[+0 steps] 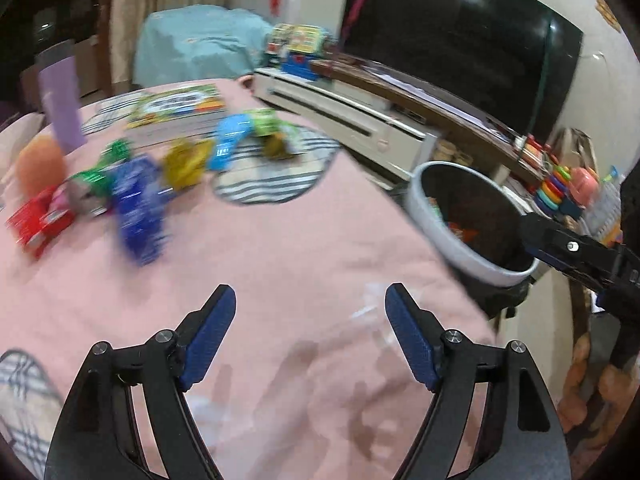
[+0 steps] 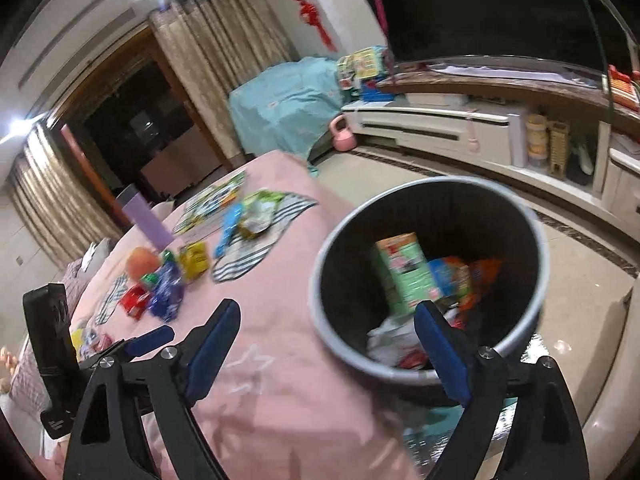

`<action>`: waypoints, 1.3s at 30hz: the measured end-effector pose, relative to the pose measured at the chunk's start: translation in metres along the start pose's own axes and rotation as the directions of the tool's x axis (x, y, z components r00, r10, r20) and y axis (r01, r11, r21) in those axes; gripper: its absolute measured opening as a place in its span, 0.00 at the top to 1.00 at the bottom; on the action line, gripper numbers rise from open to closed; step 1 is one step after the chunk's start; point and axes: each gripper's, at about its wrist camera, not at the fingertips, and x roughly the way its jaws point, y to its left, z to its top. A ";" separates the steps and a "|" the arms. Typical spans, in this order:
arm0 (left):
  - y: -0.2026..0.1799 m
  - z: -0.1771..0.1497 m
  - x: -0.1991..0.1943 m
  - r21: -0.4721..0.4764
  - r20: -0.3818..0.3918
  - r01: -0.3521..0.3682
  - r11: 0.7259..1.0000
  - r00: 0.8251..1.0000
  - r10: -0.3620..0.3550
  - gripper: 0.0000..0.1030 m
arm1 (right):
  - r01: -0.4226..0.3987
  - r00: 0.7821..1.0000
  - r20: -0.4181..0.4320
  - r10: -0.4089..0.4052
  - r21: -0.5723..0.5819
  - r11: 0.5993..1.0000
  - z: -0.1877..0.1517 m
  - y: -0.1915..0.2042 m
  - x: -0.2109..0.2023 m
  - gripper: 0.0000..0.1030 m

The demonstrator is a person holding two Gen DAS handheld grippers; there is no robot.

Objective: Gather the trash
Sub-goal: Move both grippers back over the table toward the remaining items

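Note:
My left gripper (image 1: pixel 310 292) is open and empty above the pink tablecloth (image 1: pixel 280 248). Beyond it, blurred, lie several wrappers: a blue one (image 1: pixel 138 208), a yellow one (image 1: pixel 186 164), a red one (image 1: pixel 36 220) and a green-white bag (image 1: pixel 272 128). A grey trash bin (image 1: pixel 440 224) with a dark liner stands off the table's right edge. My right gripper (image 2: pixel 328 307) is open with nothing between its fingers, just over the bin's near rim (image 2: pixel 320 280). Inside the bin are a green carton (image 2: pixel 400 276), orange and blue wrappers (image 2: pixel 460 276) and a white bag (image 2: pixel 392 340).
A purple bottle (image 1: pixel 60 100), an orange round thing (image 1: pixel 40 164), a stack of books (image 1: pixel 176 108) and a striped mat (image 1: pixel 272 184) share the table. Behind stand a white TV cabinet (image 2: pixel 440 128), a dark TV (image 1: pixel 460 40) and a pink kettlebell (image 2: pixel 344 136).

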 end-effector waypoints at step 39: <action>0.221 -0.028 -0.034 -0.353 -0.035 -0.265 0.897 0.962 0.271 0.23 | -0.156 0.973 -0.199 0.116 -0.201 0.967 -0.051 0.190 0.132 0.06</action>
